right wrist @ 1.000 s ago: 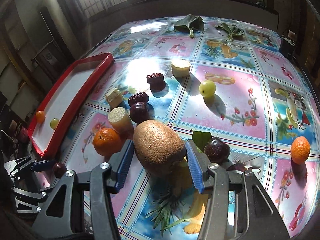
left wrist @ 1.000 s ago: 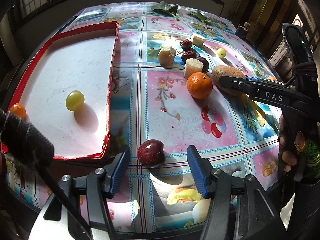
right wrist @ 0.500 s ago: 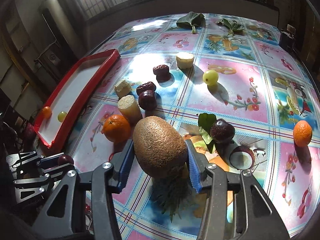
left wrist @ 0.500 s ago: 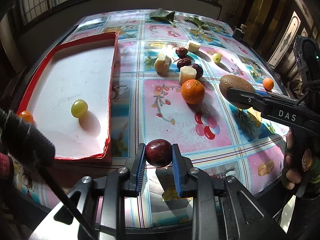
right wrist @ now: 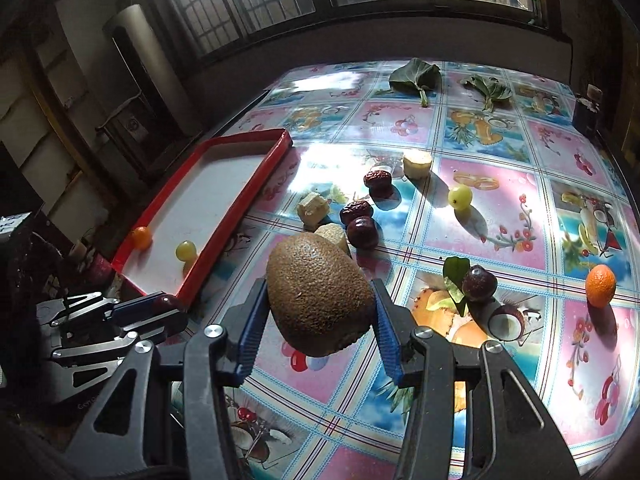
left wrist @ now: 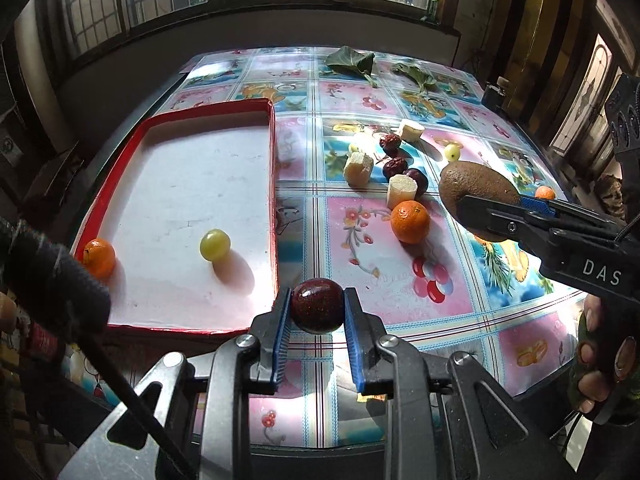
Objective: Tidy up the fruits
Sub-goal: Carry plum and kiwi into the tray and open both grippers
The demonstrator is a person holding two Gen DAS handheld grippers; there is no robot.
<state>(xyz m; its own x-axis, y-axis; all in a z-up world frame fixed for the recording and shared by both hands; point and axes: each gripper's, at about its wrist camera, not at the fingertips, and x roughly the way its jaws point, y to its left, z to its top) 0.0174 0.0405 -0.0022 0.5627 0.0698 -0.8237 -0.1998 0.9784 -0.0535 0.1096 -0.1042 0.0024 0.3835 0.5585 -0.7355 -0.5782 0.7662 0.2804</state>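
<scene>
Sunlit room with barred windows along the back wall, and the worktop is covered in a glossy fruit-print tablecloth. On its left side sits a red-rimmed tray with a white floor, and so far it's got a small orange tucked in the near left corner and a green grape a bit right of it.

Left gripper has its jaws clenched on a dark red plum, held up off the cloth just past the tray's near right corner. Right gripper is grasping a big brown kiwi, blue pads pressed on both sides, lifted clear of the worktop. The person's fingers wrap its handle in the left wrist view.

Loose stuff in the middle: a mandarin, two pale cut chunks close by, a few wrinkly red dates, another green grape and a third pale piece further back. Off to the right there's a dark plum with a leaf and one more small orange near the edge. Two green leaves lie at the far end.
</scene>
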